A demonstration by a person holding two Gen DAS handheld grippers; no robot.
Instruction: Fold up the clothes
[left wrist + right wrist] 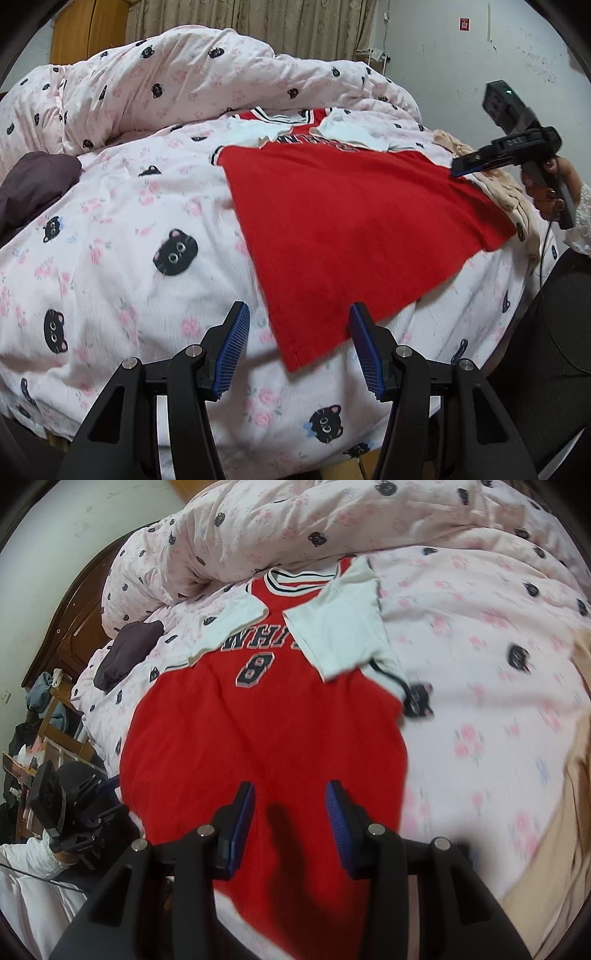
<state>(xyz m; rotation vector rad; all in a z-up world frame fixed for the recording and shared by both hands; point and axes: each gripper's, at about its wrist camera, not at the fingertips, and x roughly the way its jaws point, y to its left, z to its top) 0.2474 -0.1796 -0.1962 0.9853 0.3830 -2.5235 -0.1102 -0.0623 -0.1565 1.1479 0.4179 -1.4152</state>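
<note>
Nearest in the left wrist view, the left gripper (299,347), blue pads spread apart and clamping nothing, poised over the near corner of the red jersey (351,229), with no contact visible; same in the right wrist view, the right gripper (290,827), jaws parted and empty above the jersey's lower half, a dark shadow on the red cloth between them, pads clear of the fabric; lowest hem of the jersey hidden there behind the gripper body. Jersey spread flat, front up, on the pink cat-print quilt (122,236); white sleeves (343,627) folded inward over the chest, covering part of the lettering, only "WHI" and the number 8 legible; collar end farthest away. Beige garment (509,192) just beside the jersey's far right edge, largely cut off by the frame and blurred in the right wrist view. Seen from the left camera, the right gripper held by a hand (546,192) over that edge, its tips too small and side-on to read. Dark purple cloth (33,184) at the left, partly cut off. Beyond, a bunched heap of the same quilt, then curtains (258,26) and a white wall (461,74); clutter beside the bed in the right wrist view too dim to identify.
</note>
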